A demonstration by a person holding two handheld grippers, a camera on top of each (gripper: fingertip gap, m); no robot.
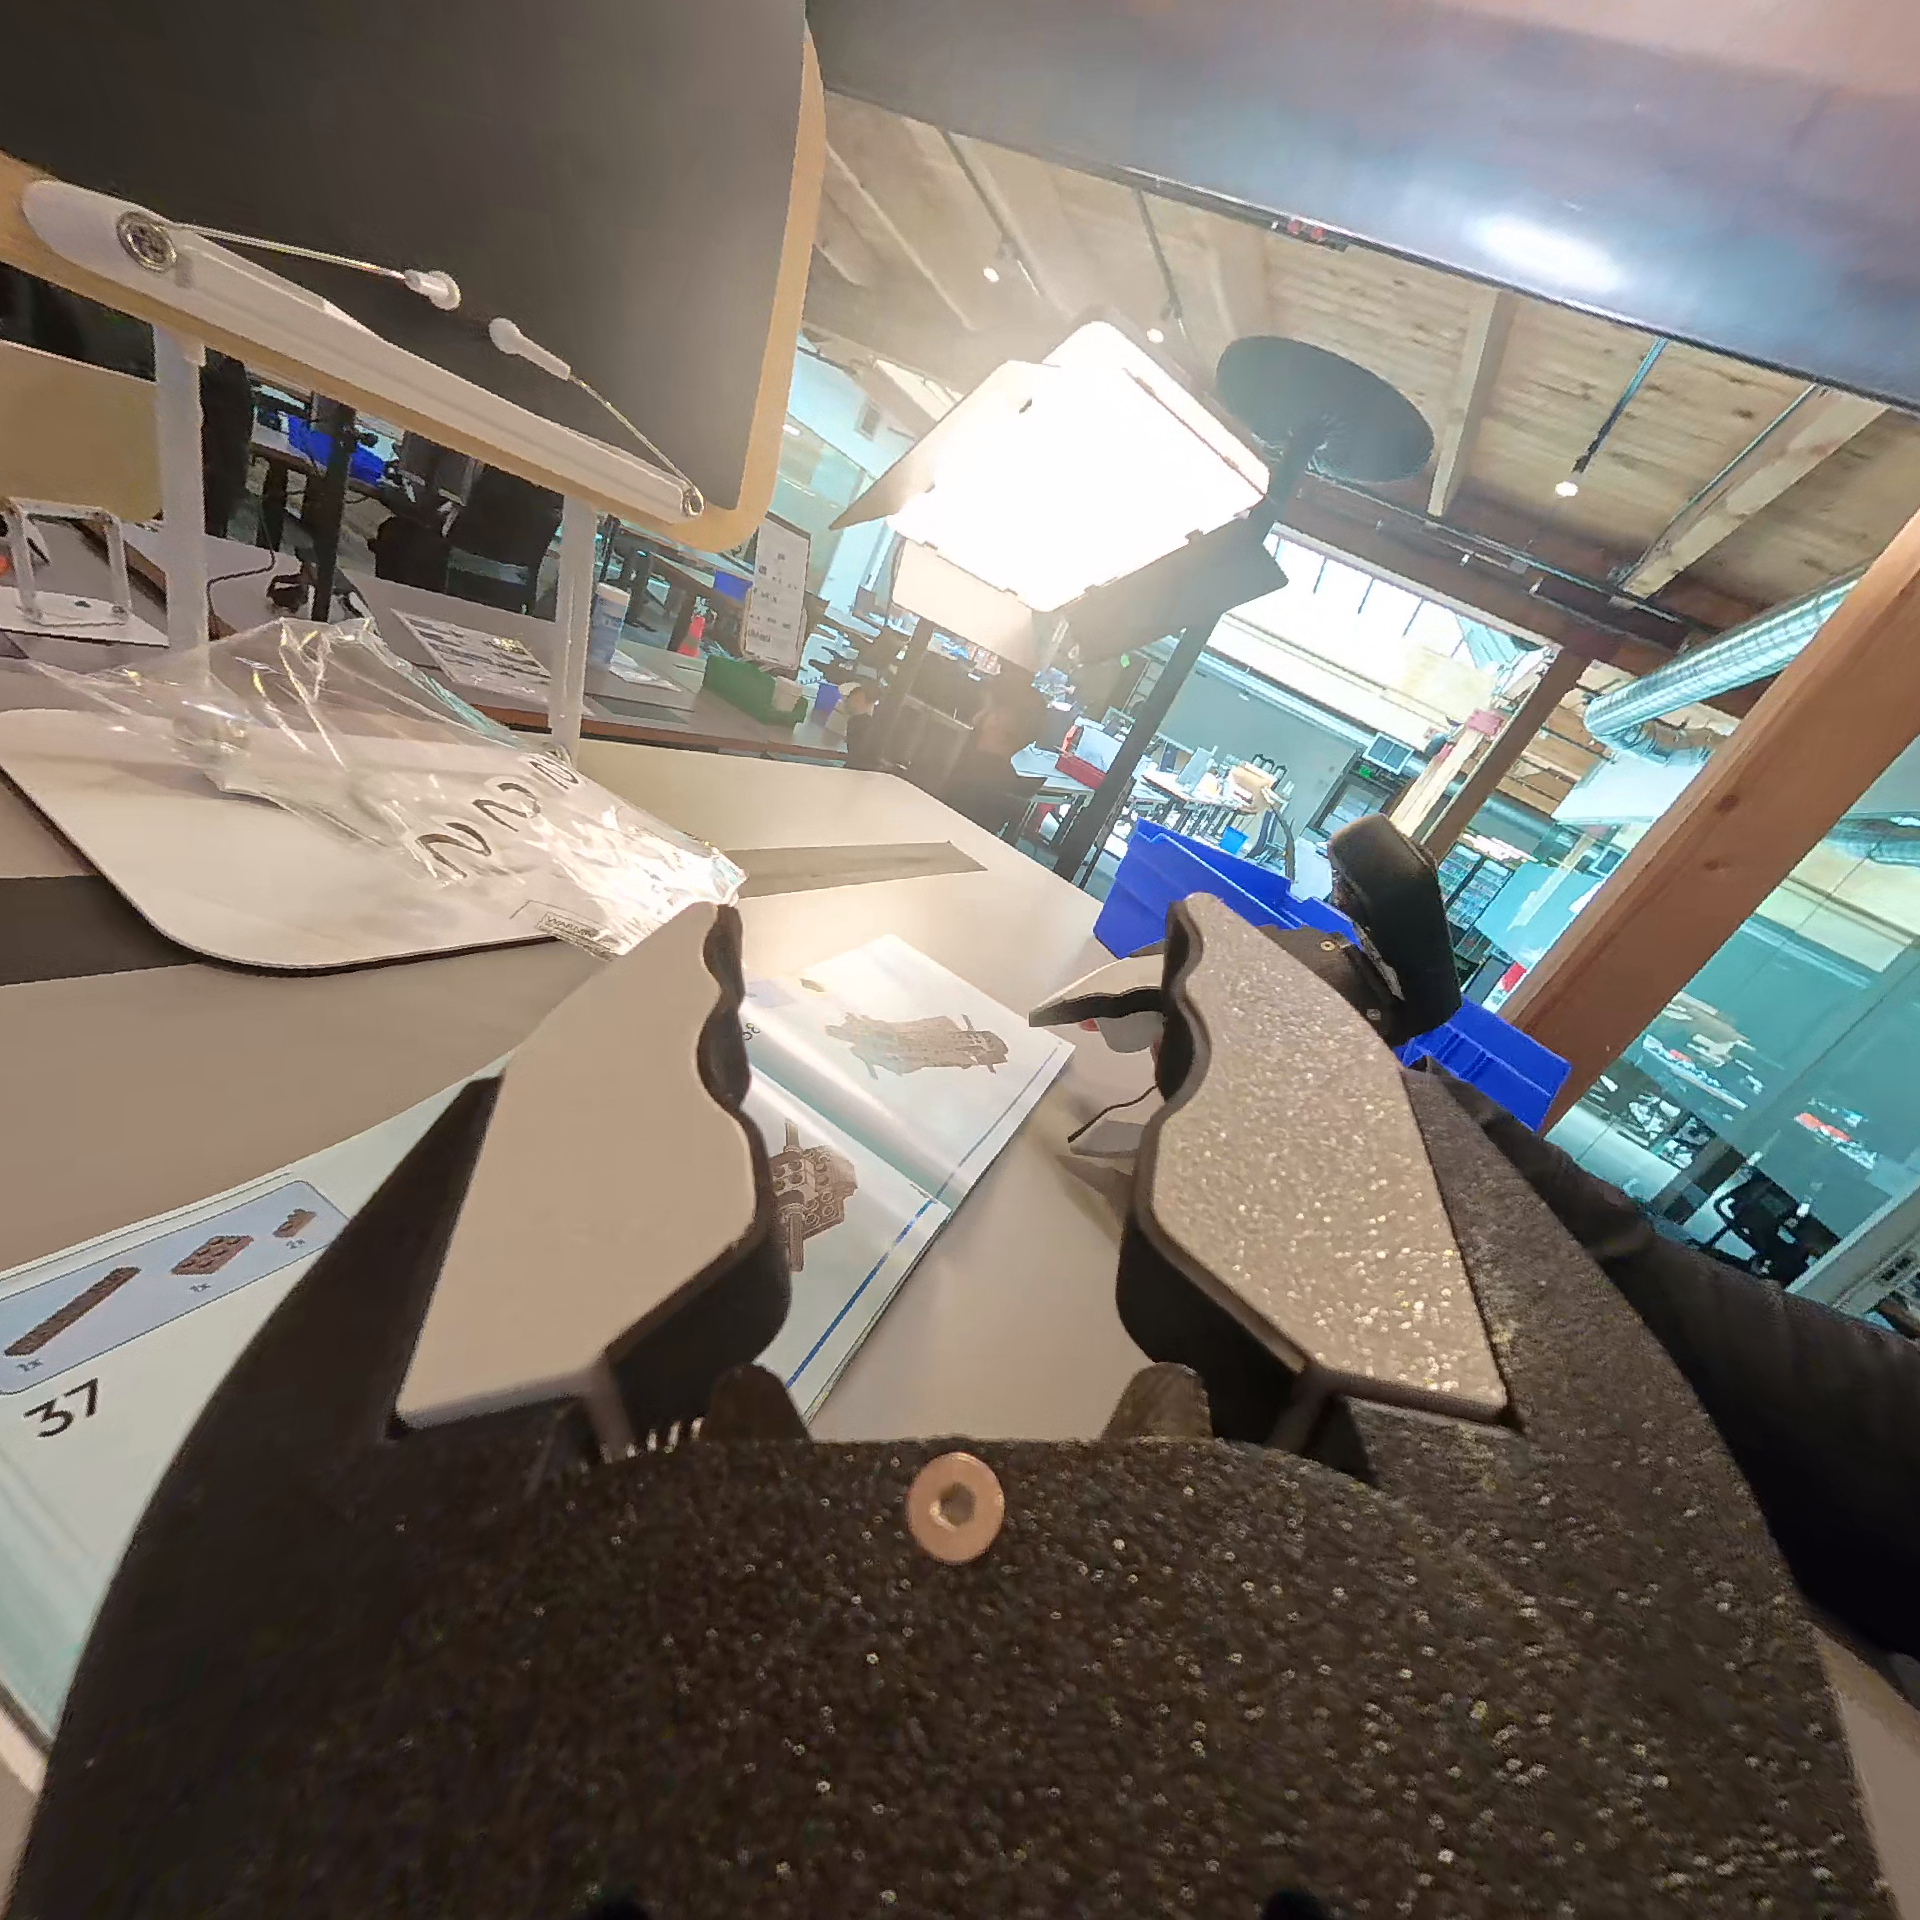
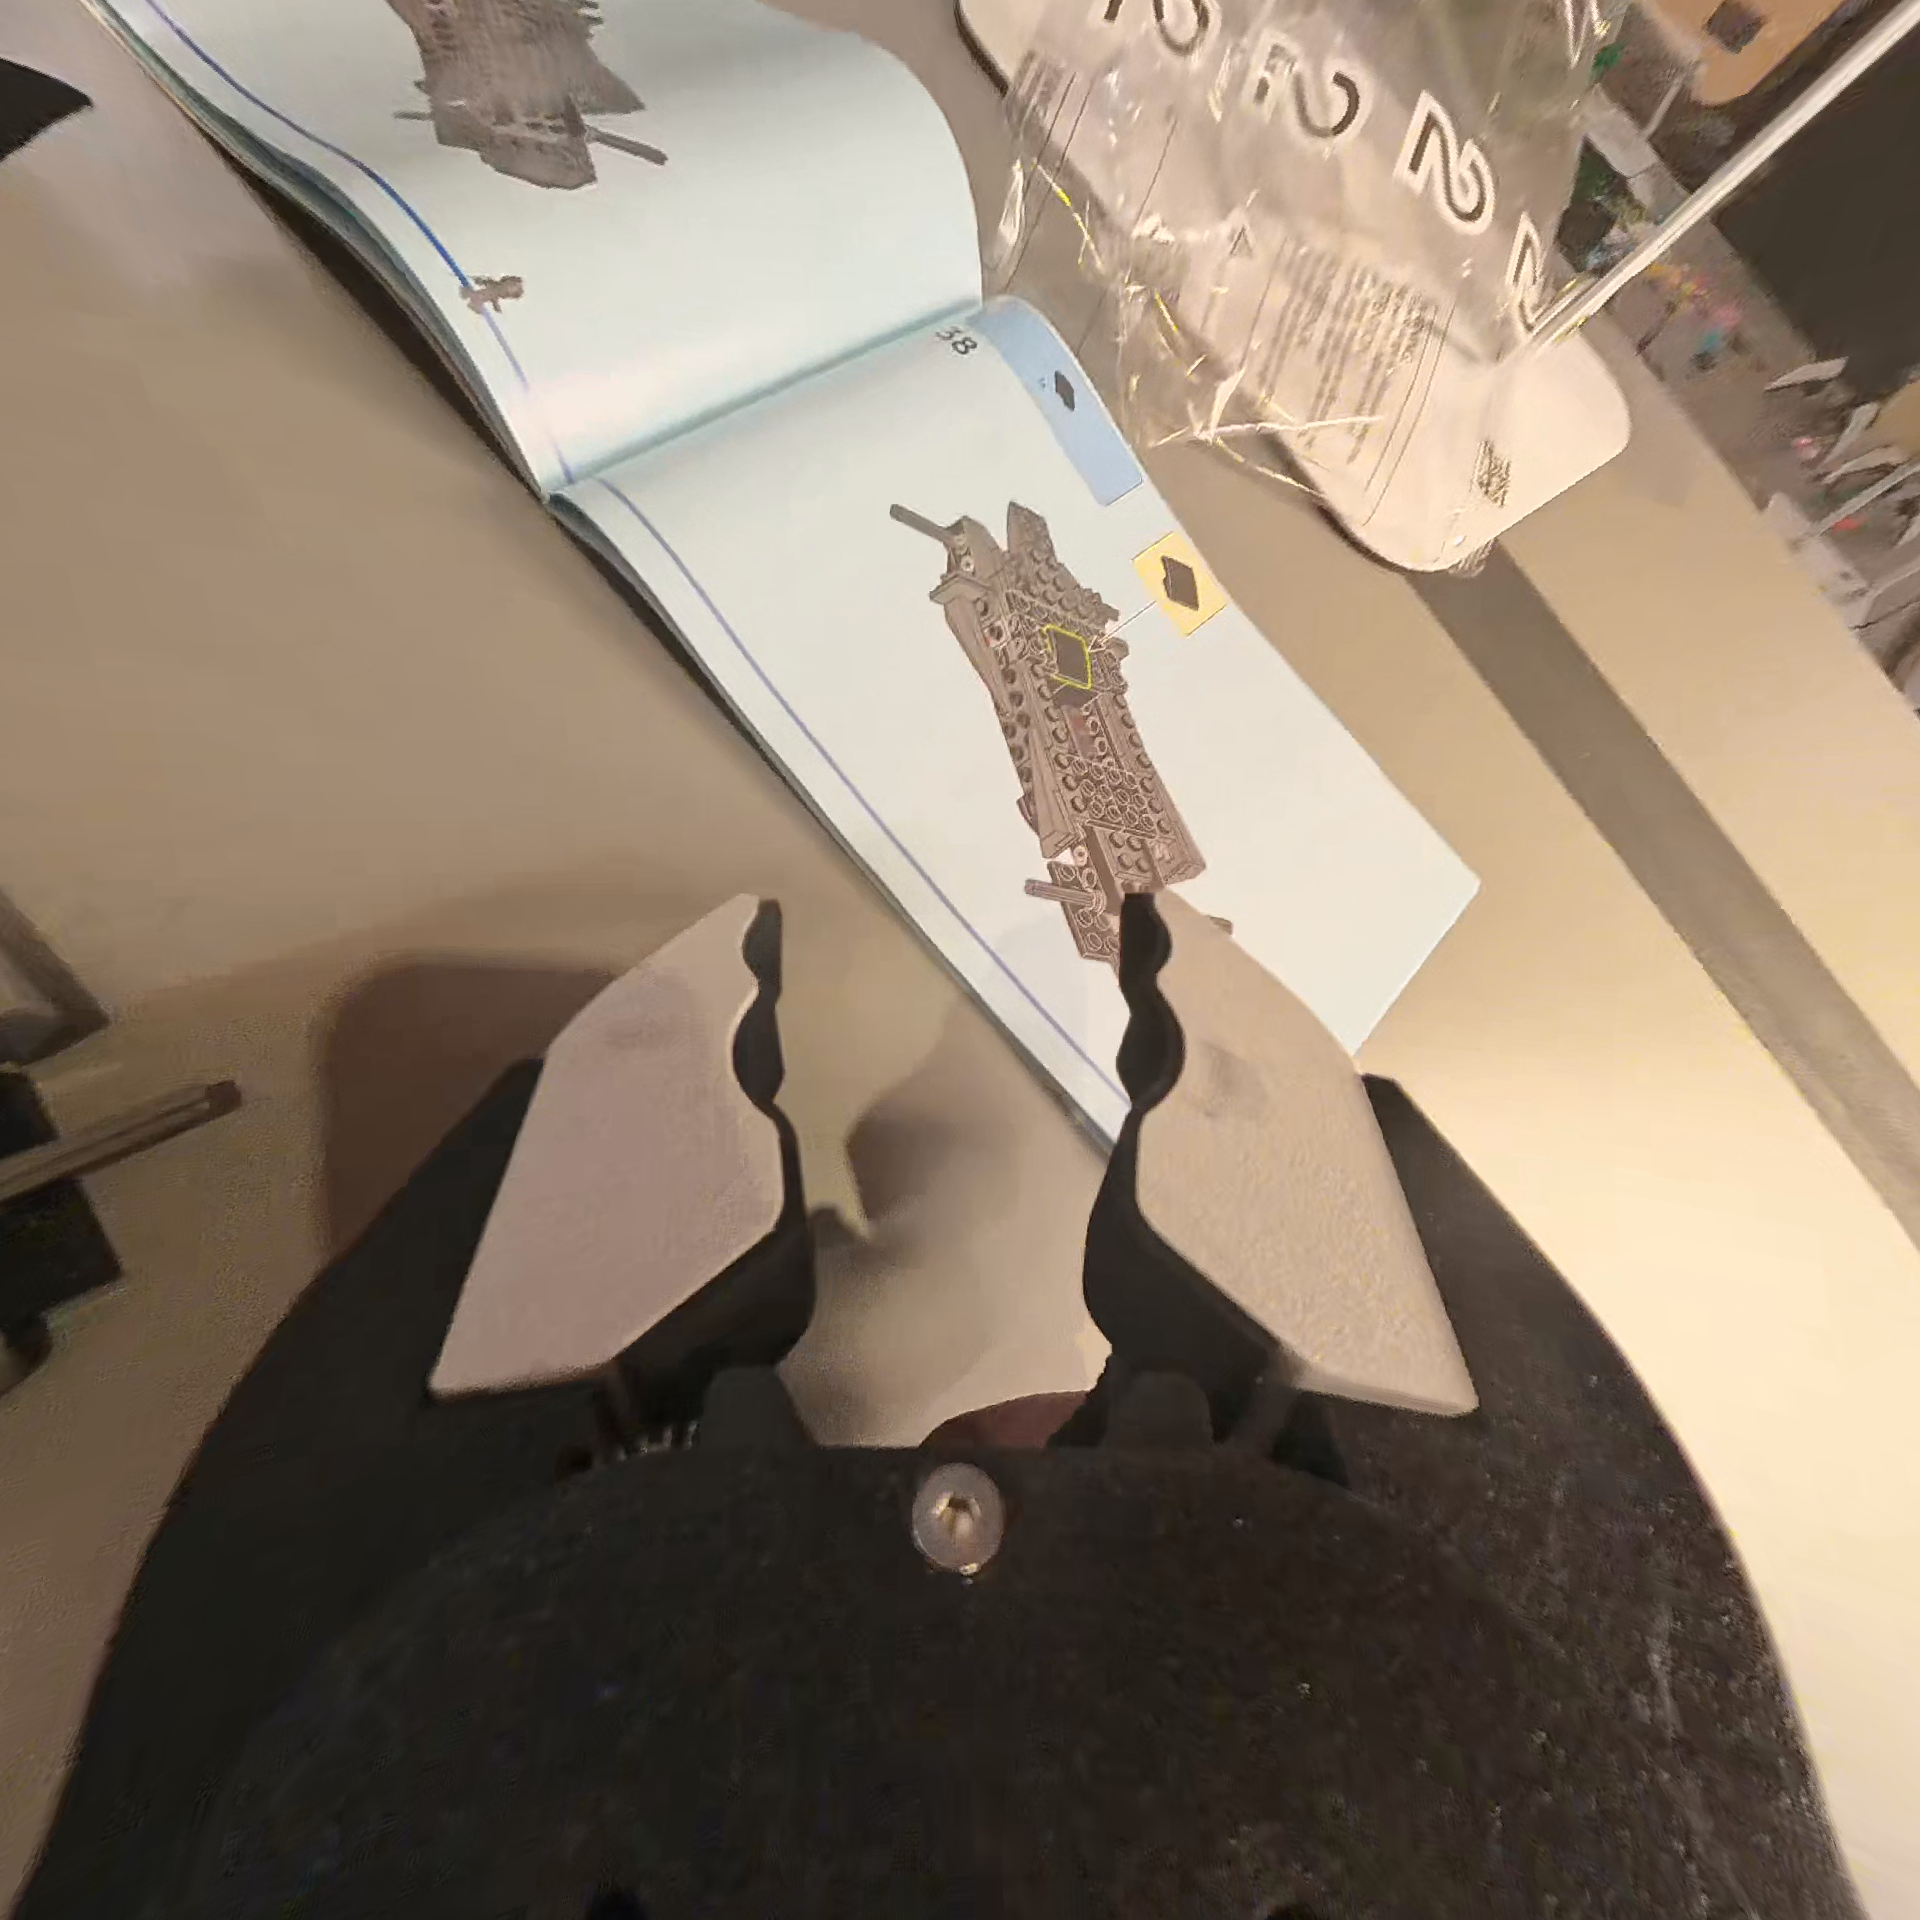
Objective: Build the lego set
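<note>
- Left wrist view: the left tongs [image 1: 940,935] stand spread wide with nothing between the pads, raised above the pale surface [image 1: 935,821]; beyond the gap lies an open instruction booklet [image 1: 904,1081] with pale blue pages; far left, a crinkled clear plastic bag [image 1: 436,790] rests on the white base of a stand [image 1: 260,894] that carries a tilted board; to the right, the other gripper shows behind the right finger, in front of a blue bin [image 1: 1205,883]; a lit lamp panel [image 1: 1081,468] glares in the far background.
- Right wrist view: the right tongs [image 2: 951,914] are likewise parted and bare (pads touching nothing), hovering over the near edge of the booklet [image 2: 1299,831]; its right fingertip [image 2: 1143,920] overlaps a printed brick model; the clear bag [image 2: 1299,260] lies far right, just beside the booklet's far corner.
</note>
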